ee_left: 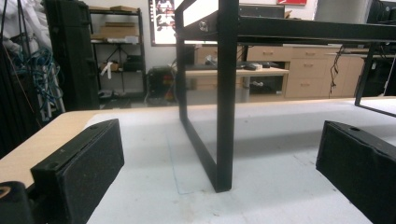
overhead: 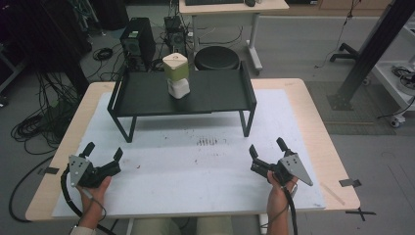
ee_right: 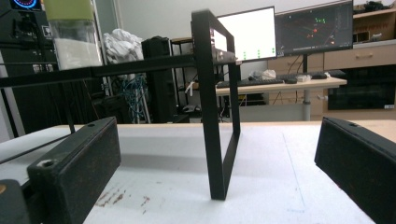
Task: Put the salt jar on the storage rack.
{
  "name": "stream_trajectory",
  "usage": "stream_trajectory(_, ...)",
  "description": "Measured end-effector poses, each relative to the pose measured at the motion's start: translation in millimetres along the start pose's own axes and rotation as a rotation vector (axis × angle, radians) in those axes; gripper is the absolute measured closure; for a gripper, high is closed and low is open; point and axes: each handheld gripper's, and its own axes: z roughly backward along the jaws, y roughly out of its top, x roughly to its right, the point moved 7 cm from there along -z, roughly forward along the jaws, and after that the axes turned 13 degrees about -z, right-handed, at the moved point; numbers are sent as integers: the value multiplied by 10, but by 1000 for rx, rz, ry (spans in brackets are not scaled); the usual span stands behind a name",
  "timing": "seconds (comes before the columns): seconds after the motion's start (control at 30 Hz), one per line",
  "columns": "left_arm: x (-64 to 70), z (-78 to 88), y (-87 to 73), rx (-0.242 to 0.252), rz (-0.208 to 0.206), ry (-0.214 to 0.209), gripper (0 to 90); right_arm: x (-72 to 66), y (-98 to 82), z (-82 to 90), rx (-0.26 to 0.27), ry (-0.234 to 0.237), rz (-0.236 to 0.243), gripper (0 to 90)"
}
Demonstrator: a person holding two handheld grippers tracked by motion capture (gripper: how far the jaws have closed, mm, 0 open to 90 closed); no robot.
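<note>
A black raised tray-like stand sits at the back middle of the table on thin legs. On it stands an upright jar with a green upper part and a white lower part; the same jar shows at the upper left of the right gripper view. My left gripper rests at the front left, open and holding nothing, facing the stand's left leg. At the front right, my right gripper is open and holds nothing, pointed at the stand's right leg.
A white sheet covers most of the wooden table, with dark marks near its middle. Beyond the table are a computer tower, a round black stool, cables on the floor and a second desk.
</note>
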Motion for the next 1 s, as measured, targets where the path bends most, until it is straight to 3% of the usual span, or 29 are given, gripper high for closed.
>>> stream_trajectory(0.4,-1,1,-1,-1,-1,2,12,31,-200,4,-24,-16,20,5)
stream_trajectory(0.67,-1,2,-1,0,-1,4,12,6,-215,9,-20,-17,55,5)
stream_trajectory(0.8,-2,3,0,2,0,5,12,-20,-243,-10,-52,-14,94,5)
stream_trajectory(1.0,-3,2,1,2,2,10,12,-22,-256,-26,-73,-20,108,5)
